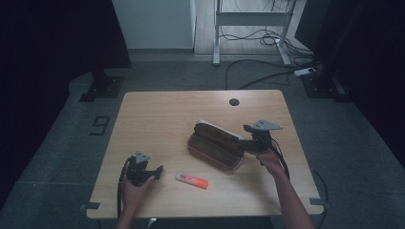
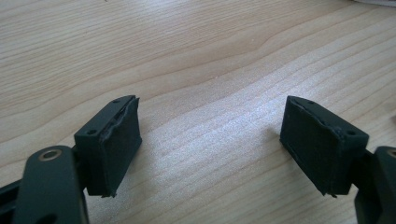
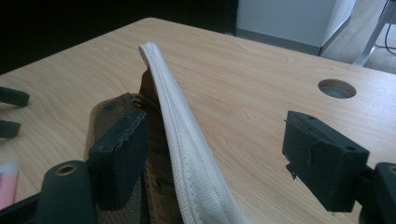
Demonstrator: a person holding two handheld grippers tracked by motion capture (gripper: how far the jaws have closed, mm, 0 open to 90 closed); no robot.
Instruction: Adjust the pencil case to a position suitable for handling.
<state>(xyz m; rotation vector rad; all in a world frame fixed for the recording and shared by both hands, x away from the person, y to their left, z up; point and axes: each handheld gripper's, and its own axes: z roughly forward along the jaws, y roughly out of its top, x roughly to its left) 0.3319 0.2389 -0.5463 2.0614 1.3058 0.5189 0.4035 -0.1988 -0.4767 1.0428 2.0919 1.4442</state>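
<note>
Your right gripper (image 3: 212,158) straddles the pencil case's white zipper edge (image 3: 182,154), jaws wide, likely lined up to pinch that flap (contact is hard to judge). The case (image 1: 215,147) lies mid-table; your left gripper (image 2: 212,144) waits wide apart, nothing held, near the marker (image 1: 191,181).
</note>
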